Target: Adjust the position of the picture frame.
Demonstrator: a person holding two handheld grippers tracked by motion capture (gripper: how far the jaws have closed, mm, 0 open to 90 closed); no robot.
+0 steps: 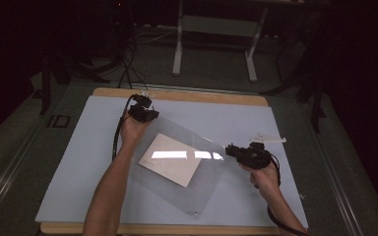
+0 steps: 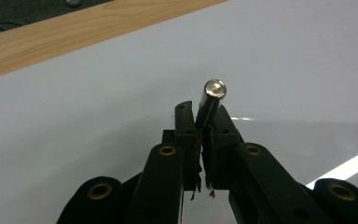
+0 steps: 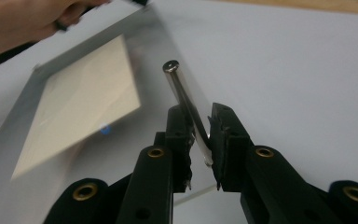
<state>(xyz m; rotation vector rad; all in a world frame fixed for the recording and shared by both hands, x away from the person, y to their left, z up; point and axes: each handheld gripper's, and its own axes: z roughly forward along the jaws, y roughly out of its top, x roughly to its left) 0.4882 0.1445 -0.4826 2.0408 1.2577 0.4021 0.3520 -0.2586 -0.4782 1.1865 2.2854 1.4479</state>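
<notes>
A clear plastic panel [image 1: 204,184] hangs tilted over the white mat, held at two corners. A cream sheet of paper [image 1: 170,160] shows through it, and in the right gripper view the paper [image 3: 84,102] lies to the left of the jaws. My left gripper [image 1: 143,112] is at the panel's far corner, shut on a short metal post [image 2: 210,102]. At the panel's right corner my right gripper [image 1: 234,151] has its jaws closed around another metal post [image 3: 186,107]. A third post [image 1: 195,214] sits at the near corner.
The white mat [image 1: 78,162] covers a wooden table [image 1: 177,94]. A small white strip [image 1: 270,139] lies on the mat beyond the right gripper. A table frame [image 1: 216,29] and cables [image 1: 128,69] stand on the dark floor behind.
</notes>
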